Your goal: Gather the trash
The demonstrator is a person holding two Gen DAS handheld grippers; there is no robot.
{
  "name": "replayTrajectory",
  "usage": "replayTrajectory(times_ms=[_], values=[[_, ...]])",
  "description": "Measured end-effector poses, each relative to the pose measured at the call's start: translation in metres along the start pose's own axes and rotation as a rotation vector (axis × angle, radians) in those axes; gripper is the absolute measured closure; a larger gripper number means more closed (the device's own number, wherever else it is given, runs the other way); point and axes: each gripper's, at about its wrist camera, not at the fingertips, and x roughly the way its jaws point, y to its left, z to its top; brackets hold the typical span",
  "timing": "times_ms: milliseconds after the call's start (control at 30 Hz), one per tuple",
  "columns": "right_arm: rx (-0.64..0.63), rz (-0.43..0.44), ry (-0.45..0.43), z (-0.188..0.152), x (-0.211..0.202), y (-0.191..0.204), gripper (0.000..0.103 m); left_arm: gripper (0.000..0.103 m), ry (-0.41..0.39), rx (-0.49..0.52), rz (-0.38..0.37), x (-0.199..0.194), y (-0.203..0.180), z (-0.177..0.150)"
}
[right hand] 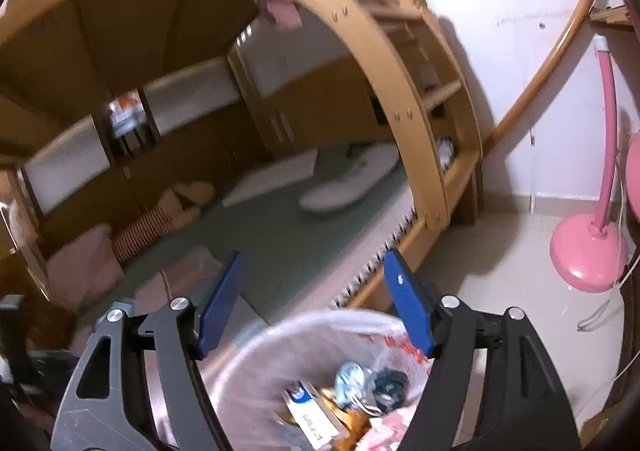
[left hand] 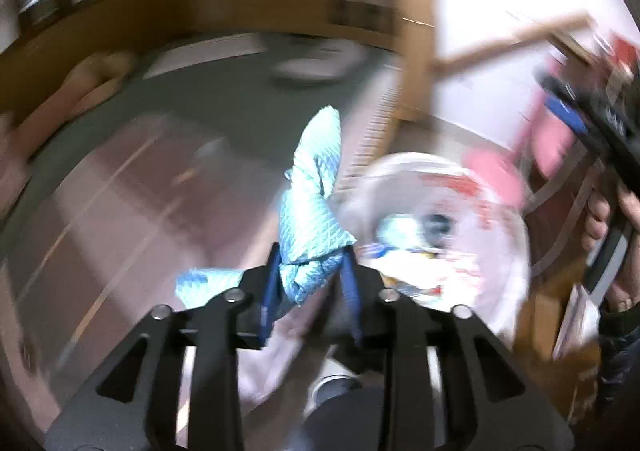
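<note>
In the blurred left wrist view, my left gripper (left hand: 308,283) has a crumpled light-blue patterned cloth (left hand: 312,203) bunched between its blue pads, and the cloth sticks out ahead of the fingers. To its right stands a bin lined with a white plastic bag (left hand: 500,219), with mixed trash (left hand: 412,251) inside. The right gripper (left hand: 560,103) shows at the far right edge, held by a hand (left hand: 600,219). In the right wrist view, my right gripper (right hand: 314,257) stands open and empty above the bin's rim (right hand: 280,331). Wrappers and a carton (right hand: 352,391) lie in the bin.
A wooden bunk-bed frame (right hand: 404,99) arches over a green mattress (right hand: 280,227) with pillows and soft toys. A pink fan base (right hand: 588,251) stands on pale tiled floor (right hand: 500,271) by the white wall. Wooden cupboards (right hand: 192,155) line the far side.
</note>
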Motion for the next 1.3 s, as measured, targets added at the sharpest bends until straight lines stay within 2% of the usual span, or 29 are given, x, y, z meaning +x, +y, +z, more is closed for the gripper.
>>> replayTrajectory(times_ms=[33, 67, 100, 167, 233, 300, 433, 567, 633, 700, 833, 933, 1033, 1133, 1300], values=[[-0.010, 0.015, -0.009, 0.002, -0.005, 0.005, 0.032, 0.046, 0.018, 0.054, -0.006, 0.008, -0.020, 0.010], [-0.024, 0.029, -0.013, 0.003, -0.007, 0.011, 0.032, 0.025, 0.020, 0.094, 0.014, 0.015, -0.034, 0.016], [-0.044, 0.040, -0.013, 0.003, -0.008, 0.017, 0.032, 0.016, 0.004, 0.113, 0.042, 0.018, -0.041, 0.019], [-0.077, 0.052, -0.004, 0.001, -0.011, 0.024, 0.032, 0.015, -0.008, 0.087, 0.086, 0.020, -0.036, 0.021], [-0.109, 0.075, 0.024, -0.004, -0.008, 0.035, 0.032, 0.012, -0.015, 0.001, 0.082, 0.013, -0.014, 0.013], [-0.152, 0.106, 0.074, -0.015, 0.001, 0.057, 0.032, 0.011, -0.024, -0.049, 0.123, 0.006, 0.008, 0.006], [-0.251, 0.175, 0.179, -0.039, 0.029, 0.113, 0.032, 0.008, -0.057, -0.180, 0.260, -0.027, 0.086, -0.030], [-0.353, 0.283, 0.273, -0.068, 0.056, 0.191, 0.030, 0.007, -0.076, -0.354, 0.396, -0.068, 0.164, -0.073], [-0.410, 0.348, 0.289, -0.082, 0.067, 0.238, 0.024, 0.006, -0.089, -0.449, 0.488, -0.094, 0.203, -0.102], [-0.458, 0.402, 0.310, -0.096, 0.077, 0.281, 0.018, 0.006, -0.103, -0.508, 0.547, -0.113, 0.231, -0.121], [-0.542, 0.504, 0.361, -0.130, 0.090, 0.366, 0.017, 0.006, -0.127, -0.658, 0.685, -0.152, 0.284, -0.169], [-0.588, 0.549, 0.391, -0.152, 0.097, 0.413, 0.016, 0.005, -0.146, -0.779, 0.746, -0.169, 0.310, -0.202], [-0.612, 0.567, 0.408, -0.172, 0.102, 0.444, 0.016, 0.005, -0.141, -0.868, 0.762, -0.174, 0.325, -0.232], [-0.633, 0.570, 0.408, -0.189, 0.104, 0.455, 0.016, 0.005, -0.119, -0.885, 0.759, -0.171, 0.329, -0.244], [-0.634, 0.542, 0.445, -0.205, 0.112, 0.449, 0.016, 0.005, -0.130, -0.822, 0.769, -0.165, 0.314, -0.233]])
